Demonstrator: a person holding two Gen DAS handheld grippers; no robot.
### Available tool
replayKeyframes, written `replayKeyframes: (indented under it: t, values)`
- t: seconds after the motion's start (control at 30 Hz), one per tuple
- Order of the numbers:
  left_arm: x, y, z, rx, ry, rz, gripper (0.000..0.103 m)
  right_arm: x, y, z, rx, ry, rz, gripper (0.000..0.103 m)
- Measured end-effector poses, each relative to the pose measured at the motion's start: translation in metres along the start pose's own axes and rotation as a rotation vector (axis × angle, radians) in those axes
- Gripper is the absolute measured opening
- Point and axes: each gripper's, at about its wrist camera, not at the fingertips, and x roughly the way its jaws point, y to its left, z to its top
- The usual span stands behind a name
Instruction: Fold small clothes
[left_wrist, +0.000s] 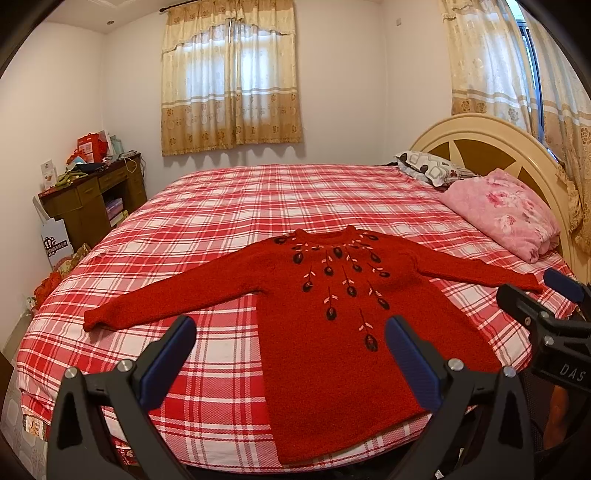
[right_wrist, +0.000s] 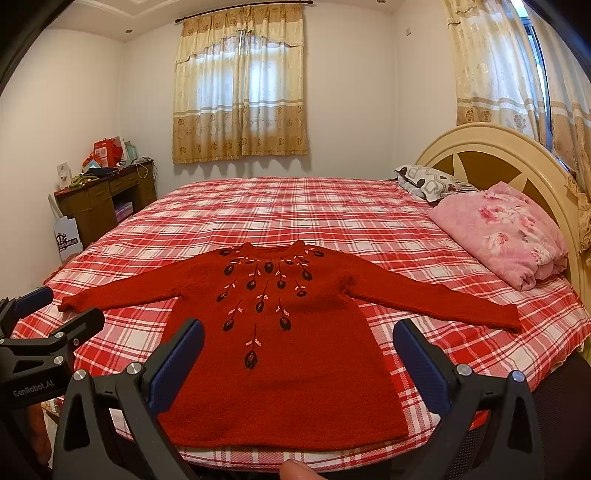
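The red knitted sweater with dark embroidered flowers lay flat, sleeves spread, on the red-and-white plaid bedsheet. Both the left gripper and right gripper hung released, empty. Soft, limp knit (probably stretchy): best pinched at cuff or hem.

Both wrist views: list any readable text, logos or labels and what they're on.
"DAS" on the right gripper body, cut off at the frame edge in the left wrist view.
"GenRobot.AI" on the left gripper body, in the right wrist view.
White bag by the desk: dark logo with a line of print, too small to read.
Red boxes on the desk: print too blurred to read.
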Motion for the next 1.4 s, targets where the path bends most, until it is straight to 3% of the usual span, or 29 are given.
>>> replayKeyframes:
  t: [1.4]
  values:
    - [0.0053,0.0055,-0.0044,0.002,0.008,0.001,0.103,0.005,0.003,-0.005,-0.006,0.009,0.004,0.102]
